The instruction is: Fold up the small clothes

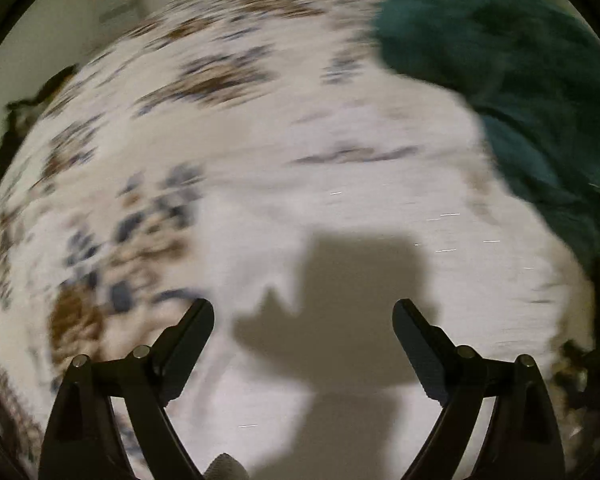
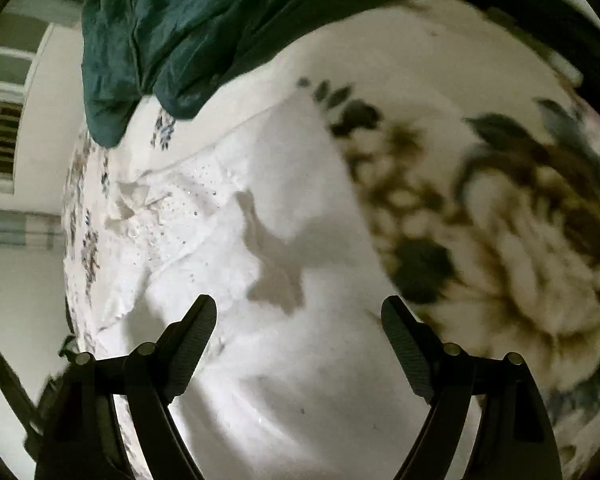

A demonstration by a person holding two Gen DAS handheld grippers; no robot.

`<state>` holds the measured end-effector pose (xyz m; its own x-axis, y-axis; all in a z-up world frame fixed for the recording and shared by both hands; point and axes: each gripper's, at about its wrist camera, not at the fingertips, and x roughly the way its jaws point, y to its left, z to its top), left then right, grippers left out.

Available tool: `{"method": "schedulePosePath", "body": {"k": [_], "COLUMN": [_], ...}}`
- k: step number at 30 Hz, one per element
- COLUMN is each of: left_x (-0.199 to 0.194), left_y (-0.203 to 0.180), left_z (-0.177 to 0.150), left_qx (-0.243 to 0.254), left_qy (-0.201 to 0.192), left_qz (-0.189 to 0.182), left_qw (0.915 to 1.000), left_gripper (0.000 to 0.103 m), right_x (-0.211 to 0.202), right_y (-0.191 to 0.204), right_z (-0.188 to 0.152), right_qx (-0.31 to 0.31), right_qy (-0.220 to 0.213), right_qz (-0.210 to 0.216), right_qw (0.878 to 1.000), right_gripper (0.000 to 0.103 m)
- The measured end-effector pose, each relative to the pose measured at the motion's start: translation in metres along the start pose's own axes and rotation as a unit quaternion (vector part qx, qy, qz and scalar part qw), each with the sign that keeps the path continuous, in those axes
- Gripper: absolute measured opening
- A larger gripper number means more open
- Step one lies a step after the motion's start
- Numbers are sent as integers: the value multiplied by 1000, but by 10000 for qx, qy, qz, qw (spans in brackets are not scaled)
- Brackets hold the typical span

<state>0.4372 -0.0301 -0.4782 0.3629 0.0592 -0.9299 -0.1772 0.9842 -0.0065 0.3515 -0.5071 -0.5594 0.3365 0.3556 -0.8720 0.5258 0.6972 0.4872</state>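
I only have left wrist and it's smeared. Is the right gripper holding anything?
Observer: No. The right gripper is open, nothing between its fingers, over the white garment.
Operator: Any detail on that garment?
Observer: A patch of small shiny dots and a jagged, scalloped edge on its left part.
Operator: The teal cloth, is it on the garment?
Observer: In the right wrist view the teal cloth lies crumpled beyond the garment, on the floral sheet.

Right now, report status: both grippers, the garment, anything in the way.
Left gripper open, empty. Right gripper open, empty. White garment spread on floral bedspread, not gripped. Green cloth bunched at far edge, beyond the garment.
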Motion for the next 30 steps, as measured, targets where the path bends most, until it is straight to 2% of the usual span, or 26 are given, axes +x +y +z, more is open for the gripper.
{"method": "schedulePosePath", "body": {"k": [2, 3, 4, 5, 6, 9, 14, 19, 23, 26, 28, 30], "left_x": [5, 8, 12, 14, 16, 23, 36, 71, 108, 139, 137, 118], "left_y": [32, 41, 46, 56, 60, 72, 72, 49, 31, 30, 36, 41], "left_z": [-8, -11, -11, -14, -11, -9, 12, 45, 64, 66, 68, 67], "left_qx": [-201, -284, -354, -477, -546, -818, -1034, -890, -473, -160, -178, -170], "left_qy": [74, 95, 107, 108, 108, 109, 70, 204, 402, 712, 719, 473], "left_qz": [299, 383, 424, 485, 525, 515, 311, 32, 245, 382, 254, 198], "left_qw": [9993, 9988, 9984, 9976, 9971, 9953, 9941, 9958, 9978, 9966, 9969, 9985], "left_gripper": [91, 91, 91, 91, 91, 91, 91, 91, 91, 92, 93, 93], "right_x": [21, 27, 32, 42, 42, 33, -1, 4, 30, 59, 61, 42], "right_y": [18, 30, 43, 66, 82, 113, 108, 83, 77, 63, 56, 56], "right_z": [8, 9, 12, 13, 10, 5, 26, 54, 62, 70, 75, 77], "right_qx": [-123, -265, -469, -753, -1182, -1753, -1620, -1366, -1447, -1285, -1110, -1008], "right_qy": [70, 33, -37, -80, -124, -553, -954, -816, -698, -77, 99, -155], "right_qz": [-75, -119, -98, -177, -509, -808, -1193, -1517, -1845, -1796, -1773, -1785], "right_qw": [9999, 9996, 9988, 9970, 9916, 9796, 9749, 9755, 9696, 9753, 9778, 9786], "right_gripper": [85, 73, 41, 20, 7, 7, 6, 6, 7, 9, 28, 38]}}
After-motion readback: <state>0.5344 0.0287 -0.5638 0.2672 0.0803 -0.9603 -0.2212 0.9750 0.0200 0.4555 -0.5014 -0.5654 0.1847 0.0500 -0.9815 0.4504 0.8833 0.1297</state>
